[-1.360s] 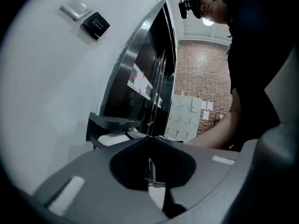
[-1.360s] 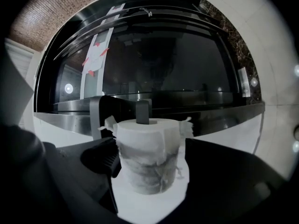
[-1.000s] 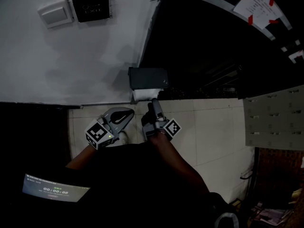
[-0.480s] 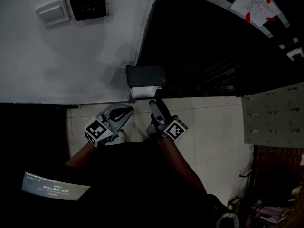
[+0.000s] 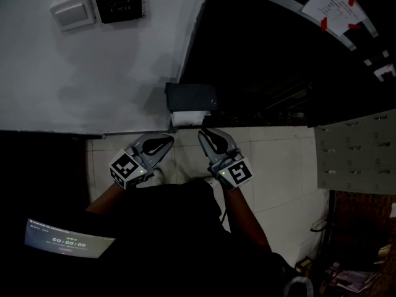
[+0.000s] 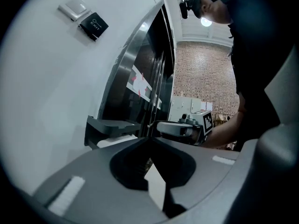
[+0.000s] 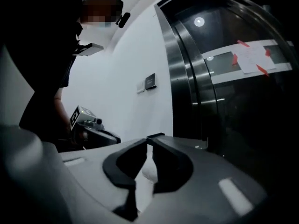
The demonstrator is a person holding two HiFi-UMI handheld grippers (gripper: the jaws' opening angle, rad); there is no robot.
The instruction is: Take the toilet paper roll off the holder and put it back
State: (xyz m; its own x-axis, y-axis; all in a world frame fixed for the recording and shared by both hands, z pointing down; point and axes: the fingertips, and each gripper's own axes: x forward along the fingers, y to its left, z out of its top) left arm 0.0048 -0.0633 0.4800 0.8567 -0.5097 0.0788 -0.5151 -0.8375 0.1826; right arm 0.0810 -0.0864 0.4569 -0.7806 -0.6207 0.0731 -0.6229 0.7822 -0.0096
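The white toilet paper roll (image 5: 189, 117) sits under the dark holder cover (image 5: 192, 97) on the white wall; both also show in the left gripper view, the roll (image 6: 111, 142) below the cover (image 6: 112, 124). My left gripper (image 5: 168, 140) hovers just below and left of the roll, tips together (image 6: 150, 138), holding nothing. My right gripper (image 5: 202, 133) is just below and right of the roll. Its jaws are closing, the tips nearly meet (image 7: 148, 139), and nothing is between them. Neither gripper touches the roll.
A white switch plate (image 5: 72, 14) and a black wall sign (image 5: 117, 3) sit high on the wall. A dark curved glass door (image 5: 278, 60) with taped paper (image 5: 331, 5) stands to the right. Below are floor tiles (image 5: 278, 159), a grey cabinet (image 5: 359, 153) and a lit screen (image 5: 68, 240).
The right gripper drew back slightly to the right, turned flat toward the camera, and its jaws came together. The left gripper stayed nearly still.
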